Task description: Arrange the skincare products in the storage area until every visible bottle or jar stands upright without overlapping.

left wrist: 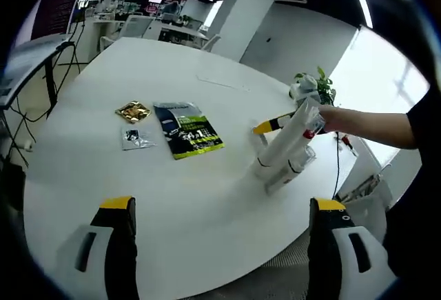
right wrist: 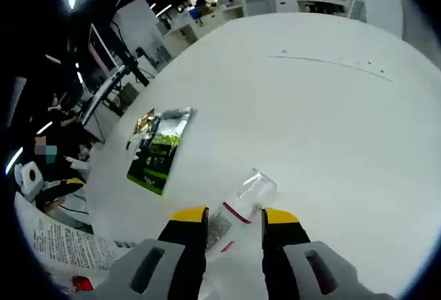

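A clear plastic bottle with a red band lies tilted on the white table.

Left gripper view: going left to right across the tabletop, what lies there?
Small clear sachet → gold foil packet → green-and-black pouch → white tubes and clear bottle cluster, with the right claw reaching in from the right.

left gripper: black jaws, yellow tips, grey-white shells with slots
right gripper: black jaws, yellow tips, grey shells
sleeve: black, short
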`<state>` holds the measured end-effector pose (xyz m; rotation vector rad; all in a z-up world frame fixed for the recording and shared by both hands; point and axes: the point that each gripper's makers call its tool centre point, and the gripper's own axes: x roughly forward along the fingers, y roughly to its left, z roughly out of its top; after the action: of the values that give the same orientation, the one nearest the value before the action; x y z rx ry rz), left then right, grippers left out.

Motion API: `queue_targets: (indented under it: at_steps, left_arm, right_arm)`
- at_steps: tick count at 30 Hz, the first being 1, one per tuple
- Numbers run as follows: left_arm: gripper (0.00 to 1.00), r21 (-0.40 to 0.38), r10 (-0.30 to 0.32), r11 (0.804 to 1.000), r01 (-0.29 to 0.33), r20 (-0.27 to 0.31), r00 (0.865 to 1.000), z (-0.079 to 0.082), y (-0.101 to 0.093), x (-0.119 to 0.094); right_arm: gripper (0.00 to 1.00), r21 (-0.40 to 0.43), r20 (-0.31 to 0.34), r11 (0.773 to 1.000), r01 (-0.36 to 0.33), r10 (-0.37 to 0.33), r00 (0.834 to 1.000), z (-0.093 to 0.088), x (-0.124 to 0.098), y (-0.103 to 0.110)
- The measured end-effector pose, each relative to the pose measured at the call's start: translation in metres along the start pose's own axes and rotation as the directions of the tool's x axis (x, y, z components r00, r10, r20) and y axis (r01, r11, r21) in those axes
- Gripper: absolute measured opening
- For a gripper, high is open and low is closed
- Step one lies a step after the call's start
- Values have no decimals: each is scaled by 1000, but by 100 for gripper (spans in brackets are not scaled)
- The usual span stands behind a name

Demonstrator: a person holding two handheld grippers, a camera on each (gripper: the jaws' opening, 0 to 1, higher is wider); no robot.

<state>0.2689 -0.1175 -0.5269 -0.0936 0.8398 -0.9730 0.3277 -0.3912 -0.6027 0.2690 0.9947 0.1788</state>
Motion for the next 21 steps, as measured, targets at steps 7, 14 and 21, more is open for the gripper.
queue_targets:
  at_steps: [7,14,21]
  left_arm:
    - [97,-7,6,1000,-6,-3,1000,-1,3,0]
    - [97,-5,3,1000,-3,-9,1000,-1,3,4]
    - [97,6,-9,1000,9,-14,1000,0,-1,9]
  right_arm:
    - [25,-120,-53,993,9,-16,998,1,9,-4]
    - [15,-510,-121,859,32,-108,987,-10,11,-11]
    - [13,-468,-90,884,6,-54,995,-9,12,-16]
